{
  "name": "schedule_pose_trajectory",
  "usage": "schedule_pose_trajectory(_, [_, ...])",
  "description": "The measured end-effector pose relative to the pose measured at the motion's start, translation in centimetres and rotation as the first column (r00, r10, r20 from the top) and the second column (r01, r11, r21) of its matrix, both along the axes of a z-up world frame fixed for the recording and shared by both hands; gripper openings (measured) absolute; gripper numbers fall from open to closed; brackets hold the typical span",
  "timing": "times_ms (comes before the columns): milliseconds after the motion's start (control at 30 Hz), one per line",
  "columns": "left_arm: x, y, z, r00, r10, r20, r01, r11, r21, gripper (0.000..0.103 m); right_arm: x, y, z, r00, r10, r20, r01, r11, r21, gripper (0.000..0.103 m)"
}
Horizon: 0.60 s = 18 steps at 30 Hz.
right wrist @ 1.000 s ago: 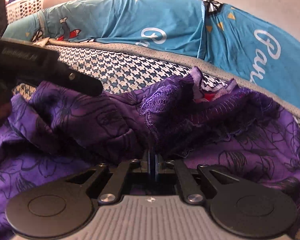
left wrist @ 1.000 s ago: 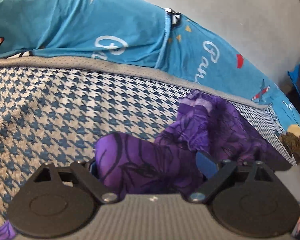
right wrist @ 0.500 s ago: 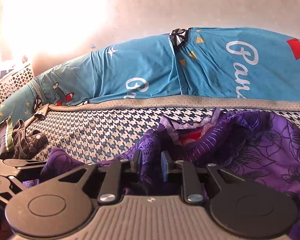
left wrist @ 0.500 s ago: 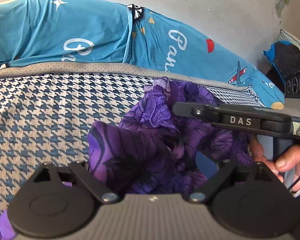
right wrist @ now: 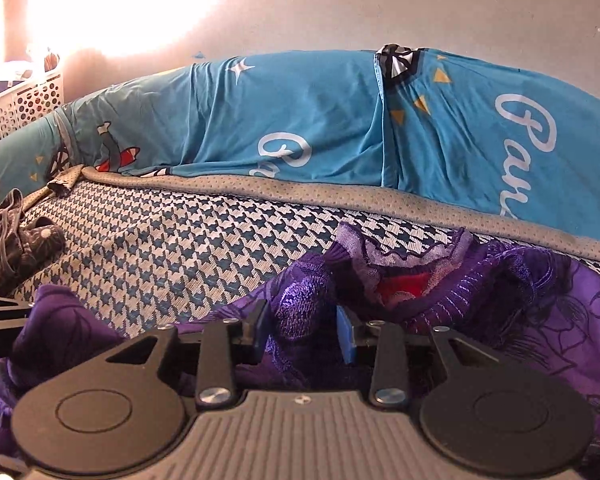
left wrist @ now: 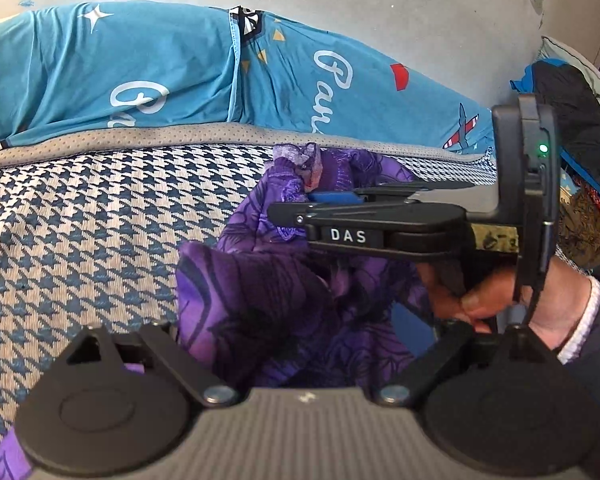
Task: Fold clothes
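The right hand-held gripper [right wrist: 304, 334], jaws just opened partway, straddles the purple garment [right wrist: 500, 304] on the bed [right wrist: 172, 248]. The left hand-held gripper [left wrist: 304, 344] stands wide around the garment.

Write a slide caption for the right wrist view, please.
Right claw, half open, straddles the crumpled purple garment on a houndstooth bed cover.

A plain pale wall [right wrist: 340, 8] is running across the top of both views. Strong light [right wrist: 112, 4] is washing out the upper left of the right wrist view. A bed [right wrist: 172, 248] in houndstooth cover is filling mid-frame, teal pillows [right wrist: 284, 120] lying behind, a perforated basket [right wrist: 24, 100] standing far left.
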<state>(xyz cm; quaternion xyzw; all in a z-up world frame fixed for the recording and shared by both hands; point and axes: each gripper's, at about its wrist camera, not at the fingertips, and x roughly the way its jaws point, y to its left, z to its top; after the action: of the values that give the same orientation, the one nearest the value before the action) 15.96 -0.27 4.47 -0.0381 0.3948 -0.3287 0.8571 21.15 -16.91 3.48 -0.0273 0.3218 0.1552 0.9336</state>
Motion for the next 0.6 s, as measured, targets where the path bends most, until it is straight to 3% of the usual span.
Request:
schedule_pose_trajectory(200, [-0.1, 0.0, -0.1, 1.0, -0.013, -0.001, 0.013, 1.0, 0.006, 0.092, 0.8, 0.5, -0.8, 1.0, 0.008, -0.021, -0.008, 1.0, -0.009, 0.032])
schedule_pose_trajectory(233, [0.0, 0.0, -0.1, 1.0, -0.012, 0.0, 0.012, 1.0, 0.006, 0.092, 0.9, 0.6, -1.0, 1.0, 0.012, -0.025, -0.012, 1.0, -0.012, 0.024])
schedule_pose_trajectory(367, [0.0, 0.2, -0.1, 1.0, 0.003, 0.009, -0.003, 1.0, 0.018, 0.092, 1.1, 0.6, -1.2, 0.999, 0.009, -0.036, -0.009, 1.0, -0.008, 0.008])
schedule_pose_trajectory(467, [0.2, 0.5, -0.1, 1.0, 0.029, 0.009, -0.03, 0.999, 0.024, 0.085, 1.2, 0.1, -0.8, 1.0, -0.009, -0.029, 0.01, 0.999, 0.042, 0.006])
schedule_pose_trajectory(600, [0.6, 1.2, 0.1, 0.998, 0.063, 0.003, -0.063, 0.998, 0.005, 0.083, 1.0, -0.2, 0.7, 0.999, -0.019, 0.047, 0.016, 0.998, 0.067, 0.006])
